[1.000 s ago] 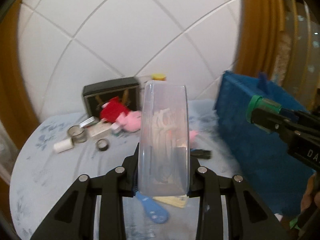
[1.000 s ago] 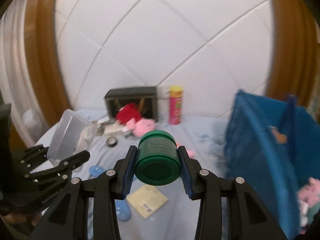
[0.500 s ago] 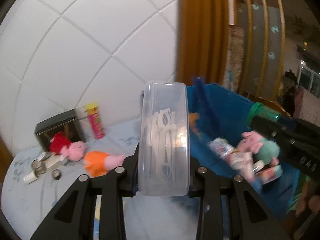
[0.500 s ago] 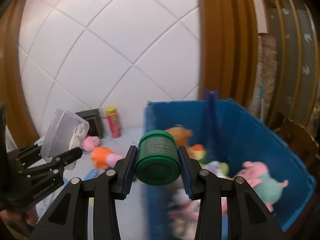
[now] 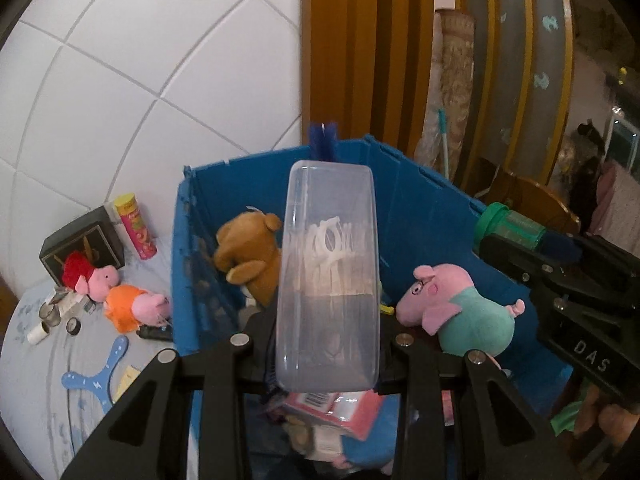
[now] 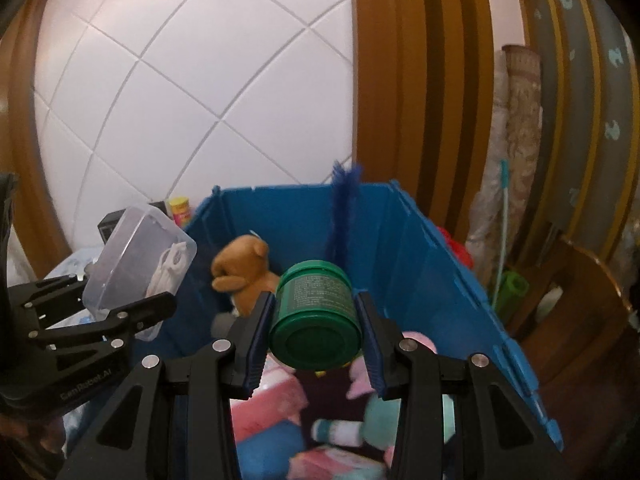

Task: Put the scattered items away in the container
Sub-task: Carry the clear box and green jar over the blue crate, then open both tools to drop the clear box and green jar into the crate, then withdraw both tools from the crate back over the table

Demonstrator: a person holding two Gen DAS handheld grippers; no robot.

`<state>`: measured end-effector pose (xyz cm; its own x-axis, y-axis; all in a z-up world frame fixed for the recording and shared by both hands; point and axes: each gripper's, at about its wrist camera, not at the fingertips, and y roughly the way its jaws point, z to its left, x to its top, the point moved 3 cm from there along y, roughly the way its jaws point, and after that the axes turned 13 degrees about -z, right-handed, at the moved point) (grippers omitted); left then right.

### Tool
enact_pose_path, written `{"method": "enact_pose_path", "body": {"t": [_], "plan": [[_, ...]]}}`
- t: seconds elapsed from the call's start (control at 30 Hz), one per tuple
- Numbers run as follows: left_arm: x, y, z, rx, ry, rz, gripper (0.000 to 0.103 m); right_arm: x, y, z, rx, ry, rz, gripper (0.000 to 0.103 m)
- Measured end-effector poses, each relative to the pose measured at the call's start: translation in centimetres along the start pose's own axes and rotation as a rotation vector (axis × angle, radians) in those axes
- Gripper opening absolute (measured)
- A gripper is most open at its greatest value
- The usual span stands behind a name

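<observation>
Only left view shows boomerang (image 5: 96,374) beside bin (image 5: 182,264)

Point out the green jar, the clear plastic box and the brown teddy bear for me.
green jar (image 6: 316,316), right wrist view, on its labelled side, just above the rim of its base.
clear plastic box (image 5: 328,280), left wrist view, middle of its see-through face.
brown teddy bear (image 5: 250,252), left wrist view, on its body.

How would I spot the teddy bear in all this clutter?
Find the big blue plastic bin against the white tiled wall. Inside, leaning in its far left corner, is the brown plush teddy bear. It is the only brown toy; the other plush toys are pink pigs.
</observation>
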<state>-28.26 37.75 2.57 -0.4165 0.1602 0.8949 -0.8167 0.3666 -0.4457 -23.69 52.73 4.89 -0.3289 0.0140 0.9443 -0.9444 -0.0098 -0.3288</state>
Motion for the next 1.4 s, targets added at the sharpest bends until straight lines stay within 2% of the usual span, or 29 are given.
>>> {"method": "enact_pose_path", "body": {"t": [0.3, 0.57, 0.6, 0.63, 0.67, 0.7, 0.73, 0.83, 0.87, 1.0, 1.13, 1.4], "plan": [[-1.8, 2.9, -2.8, 0.052, 0.006, 0.127, 0.032, -2.8, 2.3, -2.8, 0.034, -0.016, 0.137, 0.04], [-1.9, 3.5, -3.5, 0.099, 0.019, 0.147, 0.033, -3.5, 3.2, -3.9, 0.031, -0.017, 0.159, 0.04], [-1.8, 3.4, -3.5, 0.107, 0.021, 0.148, 0.04, -3.4, 3.2, -3.9, 0.027, -0.018, 0.158, 0.042], [-1.7, 3.4, -3.5, 0.115, 0.022, 0.144, 0.058, -3.4, 3.2, -4.0, 0.023, -0.019, 0.156, 0.048], [-1.7, 3.3, -3.4, 0.122, 0.023, 0.14, 0.068, -3.4, 3.3, -4.1, 0.02, -0.02, 0.154, 0.052], [-1.6, 3.1, -3.3, 0.146, 0.031, 0.126, 0.075, -3.3, 3.3, -4.2, 0.016, -0.021, 0.152, 0.061], [-1.6, 3.0, -3.1, 0.15, 0.027, 0.122, 0.078, -3.3, 3.3, -4.3, 0.012, -0.022, 0.15, 0.064], [-1.5, 2.7, -2.5, 0.149, 0.006, 0.119, 0.079, -3.2, 3.5, -4.9, -0.005, -0.017, 0.148, 0.089], [-1.5, 2.7, -2.4, 0.151, 0.004, 0.118, 0.08, -3.2, 3.6, -5.1, -0.011, -0.015, 0.148, 0.093], [-1.6, 2.3, -2.0, 0.157, -0.002, 0.115, 0.083, -3.1, 3.5, -5.0, -0.021, -0.02, 0.142, 0.095], [-1.7, 1.7, -1.3, 0.169, -0.005, 0.105, 0.086, -2.9, 3.3, -4.5, -0.031, -0.028, 0.136, 0.102], [-2.0, -0.9, 1.3, 0.215, -0.036, 0.072, 0.086, -2.6, 2.2, -2.2, -0.011, -0.034, 0.111, 0.102]]}}
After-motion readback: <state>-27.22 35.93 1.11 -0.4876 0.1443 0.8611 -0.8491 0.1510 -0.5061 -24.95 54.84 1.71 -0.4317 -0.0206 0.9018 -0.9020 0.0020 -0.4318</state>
